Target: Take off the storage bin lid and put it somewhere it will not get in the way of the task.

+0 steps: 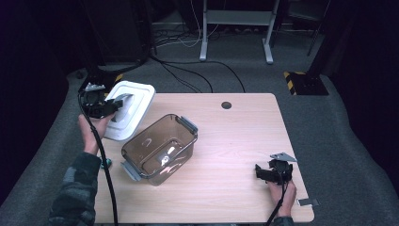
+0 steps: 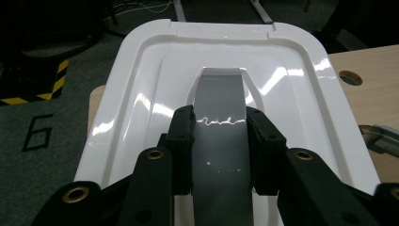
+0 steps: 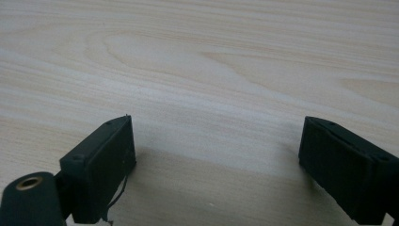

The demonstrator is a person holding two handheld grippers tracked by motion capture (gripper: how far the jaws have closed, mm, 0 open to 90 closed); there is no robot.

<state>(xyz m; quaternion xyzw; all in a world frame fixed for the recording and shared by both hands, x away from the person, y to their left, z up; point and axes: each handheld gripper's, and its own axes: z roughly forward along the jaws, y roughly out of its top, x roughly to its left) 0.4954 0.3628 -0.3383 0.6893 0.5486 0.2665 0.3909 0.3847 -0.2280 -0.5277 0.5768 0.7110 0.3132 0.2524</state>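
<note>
Left gripper (image 1: 117, 104) clamped on the grey raised handle (image 2: 221, 141) in the middle of a glossy white rectangular plastic lid (image 1: 128, 109), pads (image 2: 182, 141) pressed against either side of that handle. Lid held tilted at the far left corner of the light wooden bench (image 1: 235, 141), its outer part hanging past the left edge over the grey carpet (image 1: 42, 150). Seen along the left gripper view, the lid's (image 2: 141, 108) rounded rim and recessed inner step facing the camera, handle running straight away between the jaws. Just beside the lid, towards the middle of the bench, a clear smoky-brown rectangular plastic container (image 1: 160, 149) with grey clip handles at both short ends, standing open and set at a slant to the bench edges; whether lid and container touch cannot be told. Right gripper (image 1: 263, 172) low over the bench near the near right corner, well apart from container and lid, jaws spread wide with nothing between them, bare wood grain (image 3: 197, 70) beneath. Round dark cable hole (image 1: 226, 105) near the far edge of the bench, right of centre. Small grey tab (image 1: 308, 202) at the right edge by the near right corner.
</note>
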